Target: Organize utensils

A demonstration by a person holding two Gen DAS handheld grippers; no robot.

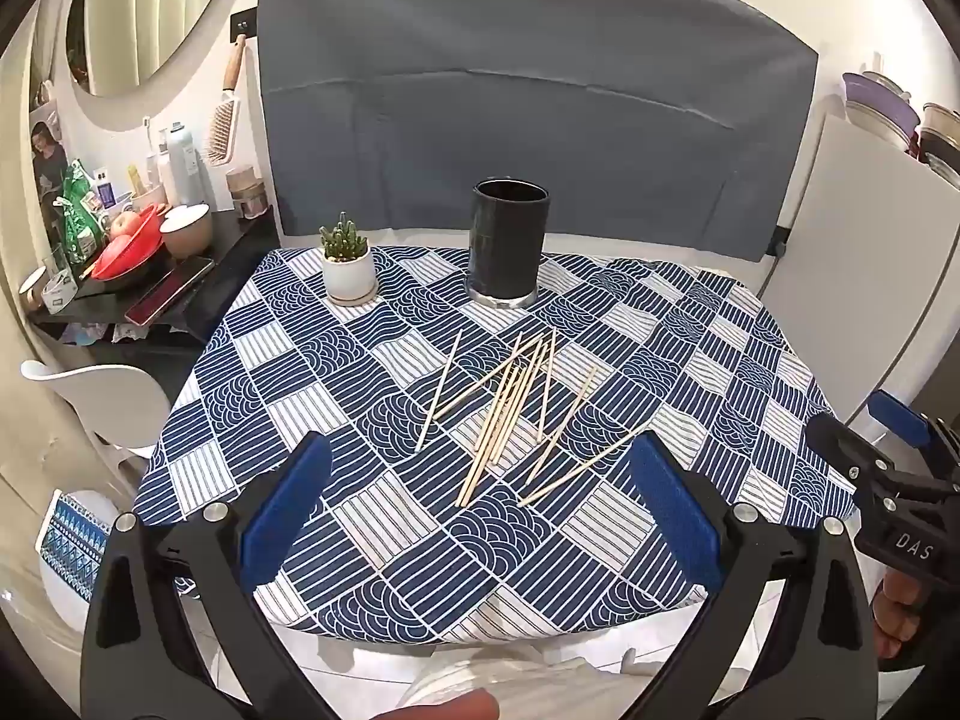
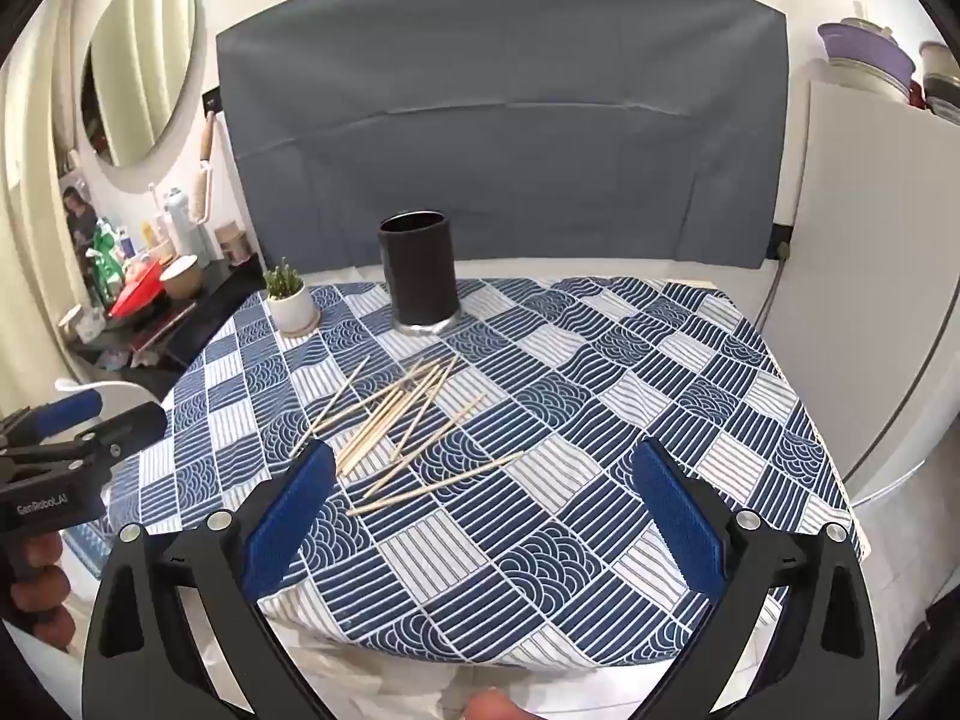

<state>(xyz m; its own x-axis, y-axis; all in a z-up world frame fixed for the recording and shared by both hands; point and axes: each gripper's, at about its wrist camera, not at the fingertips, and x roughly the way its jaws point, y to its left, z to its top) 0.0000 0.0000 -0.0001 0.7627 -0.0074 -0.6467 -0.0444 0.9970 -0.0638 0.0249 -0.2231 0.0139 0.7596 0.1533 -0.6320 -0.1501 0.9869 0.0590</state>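
Note:
Several wooden chopsticks [image 1: 510, 405] lie scattered in a loose pile mid-table on the blue patterned cloth; they also show in the right wrist view [image 2: 399, 426]. A dark cylindrical holder [image 1: 509, 240] stands upright behind them, also in the right wrist view [image 2: 418, 273]. My left gripper [image 1: 480, 498] is open and empty, hovering at the table's near edge short of the pile. My right gripper [image 2: 480, 507] is open and empty, to the right of the pile near the front edge.
A small potted cactus [image 1: 346, 261] stands left of the holder. A cluttered black side shelf [image 1: 150, 300] and a white chair [image 1: 102, 402] are at the left. A white cabinet [image 2: 870, 300] stands right of the table. A grey cloth backdrop [image 1: 528, 108] hangs behind.

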